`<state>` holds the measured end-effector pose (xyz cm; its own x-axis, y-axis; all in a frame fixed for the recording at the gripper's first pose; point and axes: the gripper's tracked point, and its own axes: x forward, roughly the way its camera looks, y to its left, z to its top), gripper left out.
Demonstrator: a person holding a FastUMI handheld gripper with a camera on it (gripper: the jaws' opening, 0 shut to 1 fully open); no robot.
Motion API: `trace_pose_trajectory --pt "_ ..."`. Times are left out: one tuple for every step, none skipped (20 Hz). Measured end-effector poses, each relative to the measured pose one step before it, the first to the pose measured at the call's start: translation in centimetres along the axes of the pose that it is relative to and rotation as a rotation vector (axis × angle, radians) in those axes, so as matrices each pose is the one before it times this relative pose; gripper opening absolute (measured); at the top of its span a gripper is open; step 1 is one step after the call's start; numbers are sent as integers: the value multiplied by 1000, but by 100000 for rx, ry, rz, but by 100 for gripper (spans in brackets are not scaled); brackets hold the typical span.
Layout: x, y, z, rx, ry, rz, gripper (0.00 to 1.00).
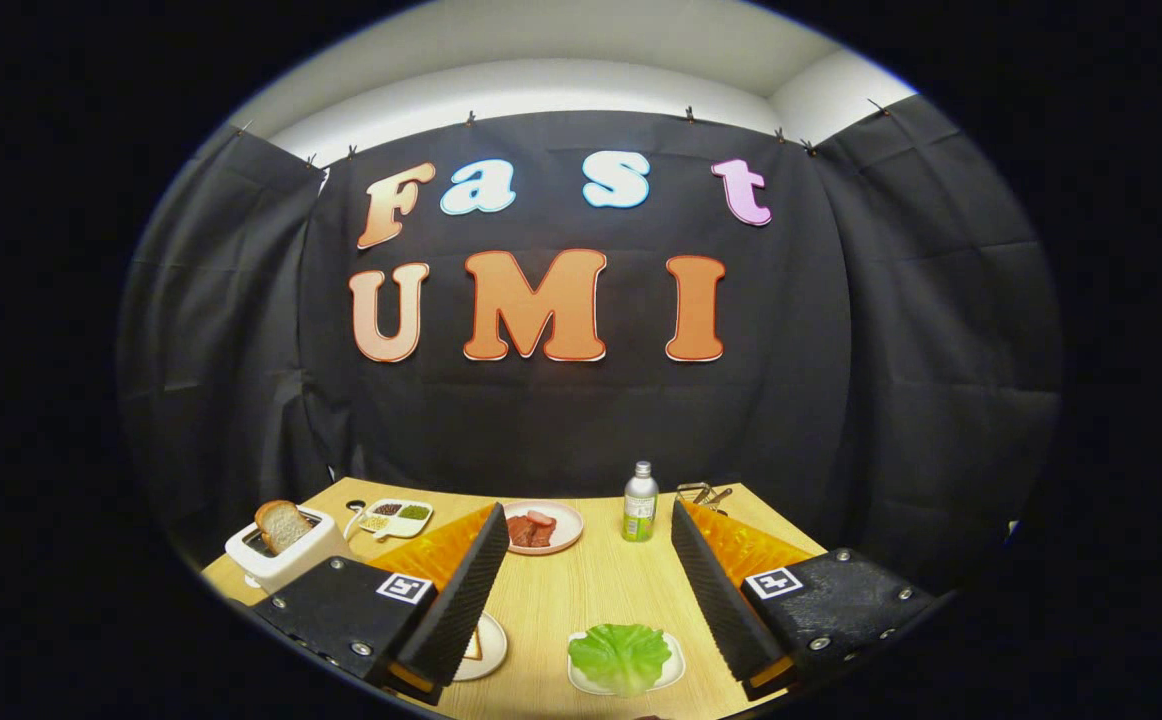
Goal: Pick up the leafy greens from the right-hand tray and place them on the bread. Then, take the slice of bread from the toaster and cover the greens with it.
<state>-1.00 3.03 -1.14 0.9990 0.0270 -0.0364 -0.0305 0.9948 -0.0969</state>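
Note:
The leafy greens lie on a small white tray on the wooden table, low between my fingers and closer to the right one. My gripper stands open above the table with nothing between its fingers. A white plate with a slice of bread on it peeks out from behind the left finger; most of it is hidden. Far to the left stands a white toaster with a slice of bread sticking up out of its slot.
Beyond the fingers are a pink plate with pieces of meat, a bottle with a green label, and a small divided dish of seeds next to the toaster. A metal object lies at the table's far right.

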Motion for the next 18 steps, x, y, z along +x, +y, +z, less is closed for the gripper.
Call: trace_pose_trajectory --pt "69 -346 -458 -3247 1569 -1835 98" --pt "-17 58 -310 -1059 804 124 98" --pt "73 578 -191 1565 460 2176 98" --pt "255 610 -490 2378 1319 2088 98" --pt "247 2 -683 1279 1726 272 98" --pt "392 -282 -954 459 1789 86 98" --pt "391 -184 -959 250 2446 -6 98" --pt "393 1 -1128 348 2679 564 98" --pt "595 -112 -1253 -121 3139 112 98" --pt "608 -449 -1310 -587 2804 -511 98" --pt "685 -417 -1161 -460 2895 -616 98" --pt "863 -343 -1513 45 3944 -252 98" --pt "860 -321 -1744 237 4802 -387 98" --pt "1076 -270 -1459 351 4426 -282 99" --pt "936 -308 -1602 -125 4565 -626 99" --pt "995 -375 -1612 -619 3929 -622 99" --pt "875 -244 -1329 -977 3646 -426 99" --pt "827 -155 -1350 -1503 3854 -130 99"
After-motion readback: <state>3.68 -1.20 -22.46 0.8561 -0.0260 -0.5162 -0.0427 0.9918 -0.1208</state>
